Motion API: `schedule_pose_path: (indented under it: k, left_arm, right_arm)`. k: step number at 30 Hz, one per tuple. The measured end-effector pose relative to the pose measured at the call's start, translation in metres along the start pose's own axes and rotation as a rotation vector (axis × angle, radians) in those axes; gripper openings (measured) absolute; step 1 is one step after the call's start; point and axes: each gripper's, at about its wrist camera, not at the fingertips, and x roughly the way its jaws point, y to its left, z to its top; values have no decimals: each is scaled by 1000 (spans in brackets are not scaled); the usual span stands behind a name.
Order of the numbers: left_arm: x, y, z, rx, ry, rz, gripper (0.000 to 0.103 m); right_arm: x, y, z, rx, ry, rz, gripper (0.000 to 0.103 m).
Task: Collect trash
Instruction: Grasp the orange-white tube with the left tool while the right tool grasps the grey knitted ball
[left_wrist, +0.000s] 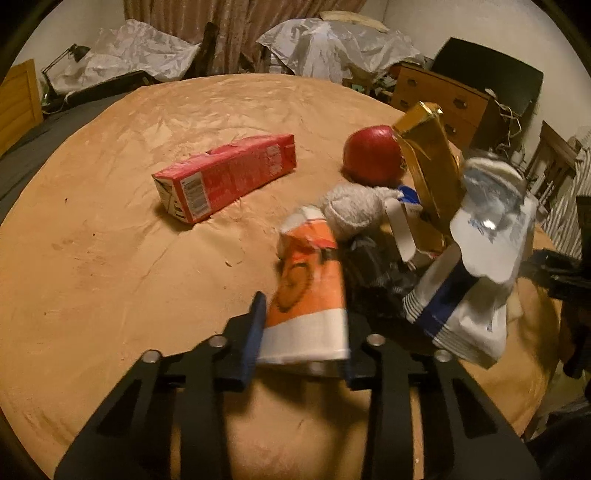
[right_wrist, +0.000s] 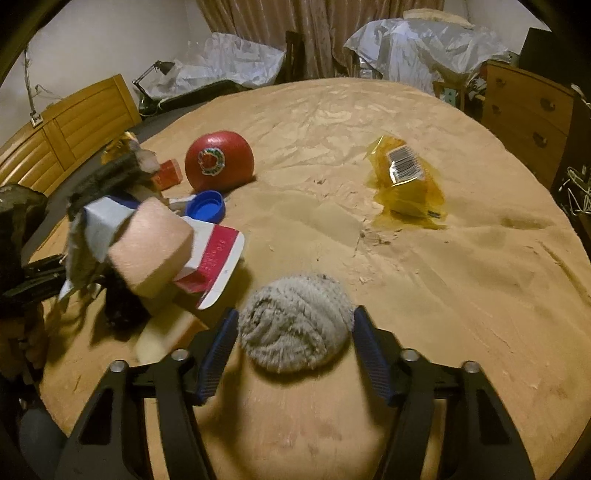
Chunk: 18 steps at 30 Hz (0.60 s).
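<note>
Left gripper clamps the orange carton between its jaws, ready to lift it. Right gripper brackets the grey ball on the surface, jaws narrowed, pads seemingly just shy of contact.

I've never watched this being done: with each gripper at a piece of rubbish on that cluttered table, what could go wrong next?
1. The left gripper pinches only the end of the orange carton; it could tip out.
2. The right gripper straddles the grey fluffy ball with gaps at both pads; it may squash or roll away.
3. The leaning pile alongside could topple if bumped.
</note>
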Motion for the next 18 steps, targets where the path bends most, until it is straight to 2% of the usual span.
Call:
schedule_pose_path:
  k: [3,4,8,14,18]
  left_arm:
    - [-3,-2,0,3,-17,20,23]
    - [-6,-3,0,6,-30,31,18]
    - [-24,-5,-1,-8,-85,69,6]
    - [-60,-10,-7,-19,-157,106,4]
    - [-93,-15,-14,-31,-207,162,4]
  right_arm:
    - [4,-2,1,13,-18,-10,49]
    - [3,0,1,14,-26,-12,47]
    - [-14,4,-3,12,-86,-32,46]
    - [-61,16,-16,13,-185,-54,46]
    - [-97,33,-28,7,-246,-43,46]
